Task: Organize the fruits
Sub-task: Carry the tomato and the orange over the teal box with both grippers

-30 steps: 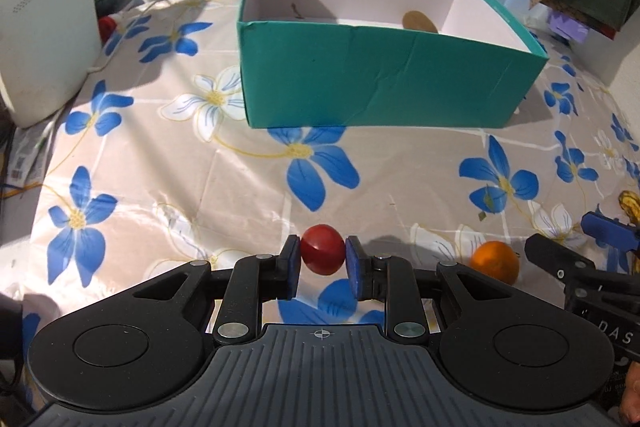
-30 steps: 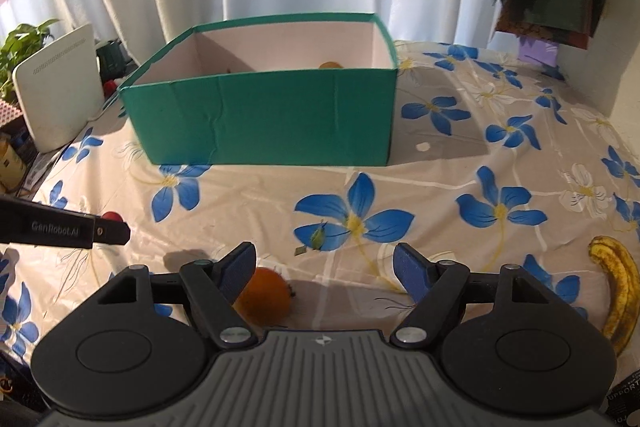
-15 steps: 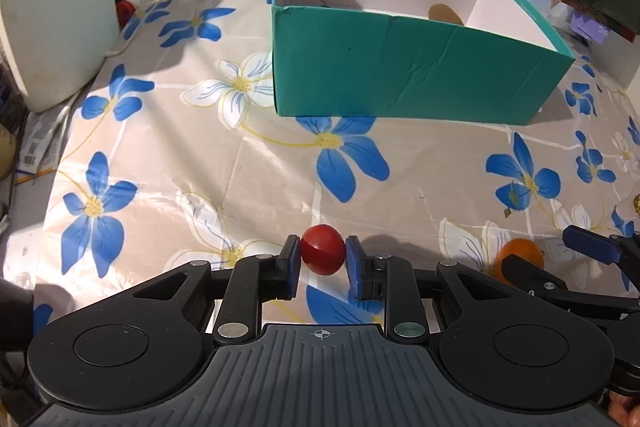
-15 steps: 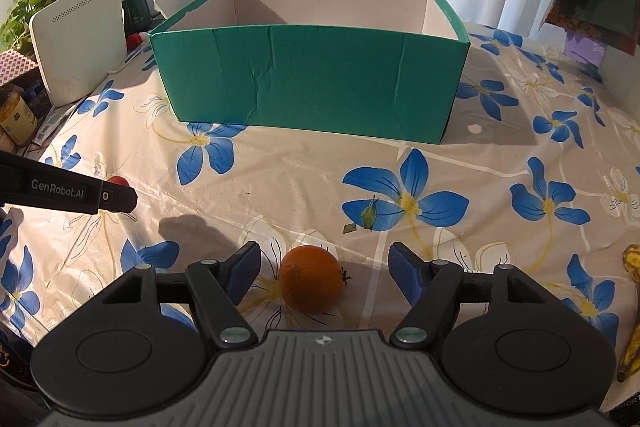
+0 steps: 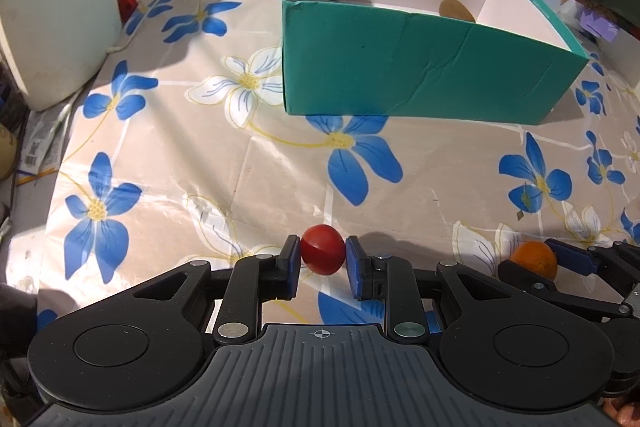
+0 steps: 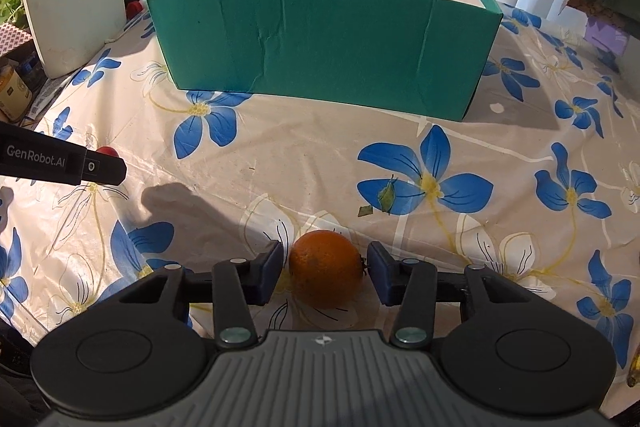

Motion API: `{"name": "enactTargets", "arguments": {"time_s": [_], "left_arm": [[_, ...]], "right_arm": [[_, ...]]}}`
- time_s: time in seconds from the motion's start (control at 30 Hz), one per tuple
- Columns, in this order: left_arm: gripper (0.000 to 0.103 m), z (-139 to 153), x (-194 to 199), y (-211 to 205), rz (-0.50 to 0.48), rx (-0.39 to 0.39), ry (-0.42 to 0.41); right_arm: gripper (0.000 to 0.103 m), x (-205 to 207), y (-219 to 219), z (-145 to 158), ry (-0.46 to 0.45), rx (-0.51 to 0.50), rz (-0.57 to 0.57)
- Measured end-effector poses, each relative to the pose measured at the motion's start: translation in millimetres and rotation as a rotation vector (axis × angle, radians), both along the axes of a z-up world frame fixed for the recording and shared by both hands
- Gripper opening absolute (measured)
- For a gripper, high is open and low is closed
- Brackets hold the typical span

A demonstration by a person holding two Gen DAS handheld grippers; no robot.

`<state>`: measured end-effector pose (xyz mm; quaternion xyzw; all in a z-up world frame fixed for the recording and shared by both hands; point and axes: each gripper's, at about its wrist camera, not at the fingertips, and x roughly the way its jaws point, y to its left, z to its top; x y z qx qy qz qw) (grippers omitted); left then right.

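Firstly, left wrist view: left gripper [image 5: 323, 269] pinches a red tomato [image 5: 322, 254] between its blue pads, above the floral tablecloth [image 5: 168, 163]; teal box [image 5: 420, 75] stands beyond. Right wrist view: right gripper [image 6: 326, 273], jaws just closing, straddles the orange [image 6: 325, 269] resting on the cloth, narrow gaps left at both pads, no grip yet
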<state>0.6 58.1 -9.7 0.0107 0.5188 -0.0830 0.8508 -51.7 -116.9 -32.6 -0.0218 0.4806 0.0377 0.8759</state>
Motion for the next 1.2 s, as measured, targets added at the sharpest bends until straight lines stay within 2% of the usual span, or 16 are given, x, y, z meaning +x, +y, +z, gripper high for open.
{"name": "enactTargets", "arguments": {"time_s": [0.17, 0.27, 0.5, 0.77, 0.97, 1.2], "left_arm": [[0.027, -1, 3, -4, -0.018, 0.002, 0.005], [0.027, -1, 4, -7, -0.029, 0.003, 0.006], [0.027, 1, 10, -12, -0.044, 0.009, 0.006], [0.027, 30, 25, -27, -0.077, 0.041, -0.066], [0.027, 68, 44, -38, -0.091, 0.048, -0.180], [0.027, 93, 77, -45, -0.027, 0.050, -0.234]], "right_arm": [[0.046, 2, -1, -5, 0.021, -0.015, -0.004], [0.041, 2, -2, -7, 0.029, -0.003, -0.002], [0.040, 1, -8, 1, -0.008, 0.003, -0.029], [0.039, 3, -28, 47, -0.164, 0.001, -0.098], [0.039, 11, -43, 88, -0.322, -0.009, -0.144], [0.039, 23, -54, 118, -0.431, -0.031, -0.184]]}}
